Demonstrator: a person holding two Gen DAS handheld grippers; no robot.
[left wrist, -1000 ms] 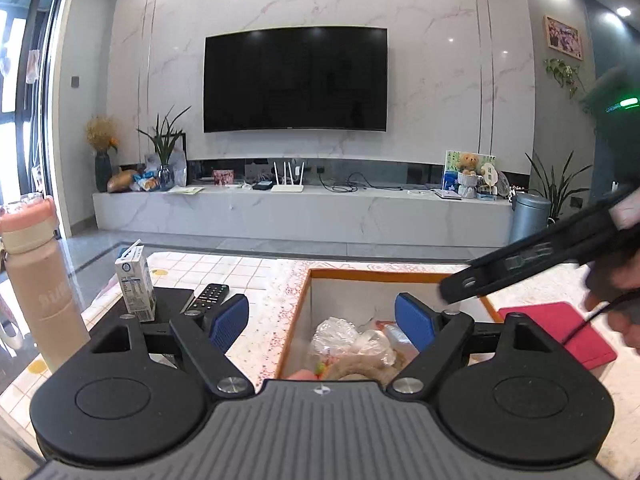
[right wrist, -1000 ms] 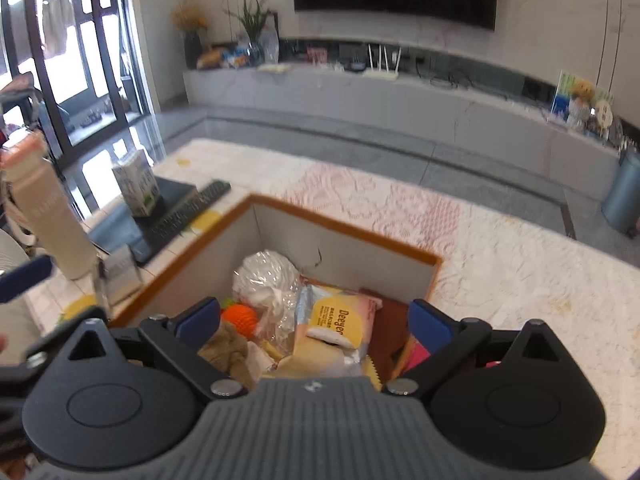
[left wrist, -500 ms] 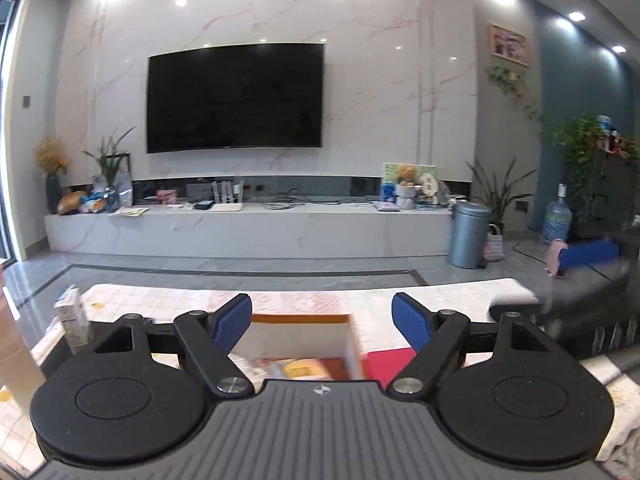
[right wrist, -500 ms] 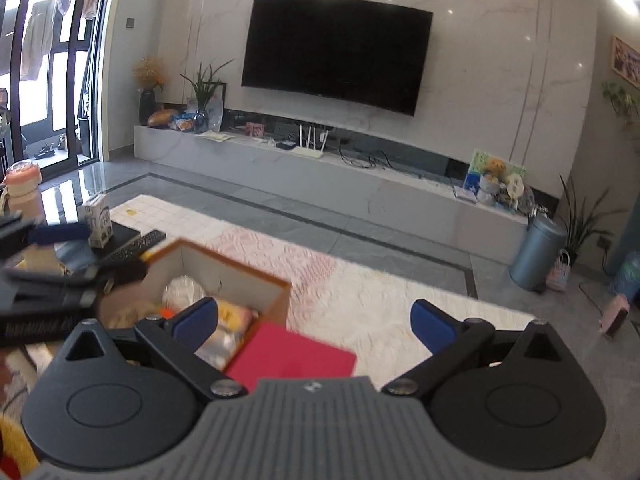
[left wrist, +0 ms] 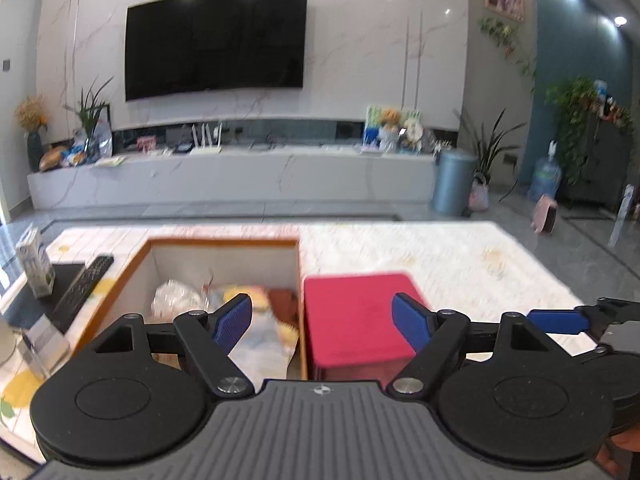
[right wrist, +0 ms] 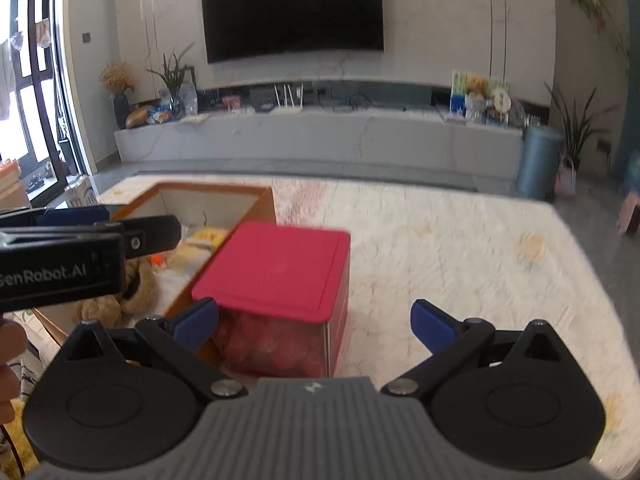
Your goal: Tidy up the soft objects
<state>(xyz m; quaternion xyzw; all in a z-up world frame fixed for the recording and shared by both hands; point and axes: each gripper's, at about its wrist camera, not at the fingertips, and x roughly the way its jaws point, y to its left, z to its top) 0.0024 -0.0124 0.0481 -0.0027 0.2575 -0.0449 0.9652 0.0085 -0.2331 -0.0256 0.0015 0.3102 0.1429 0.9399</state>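
The left gripper [left wrist: 322, 324] and right gripper [right wrist: 314, 326] both hover with jaws spread, holding nothing. Soft objects, among them a brown plush toy [right wrist: 120, 300] and a clear plastic bag [left wrist: 178, 300], lie inside the orange-rimmed open box [left wrist: 224, 242] near the tabletop's left edge. A red-lidded translucent container [right wrist: 280, 276] stands touching its right wall. A black remote [left wrist: 82, 286] and small milk carton [left wrist: 34, 266] sit left of the box.
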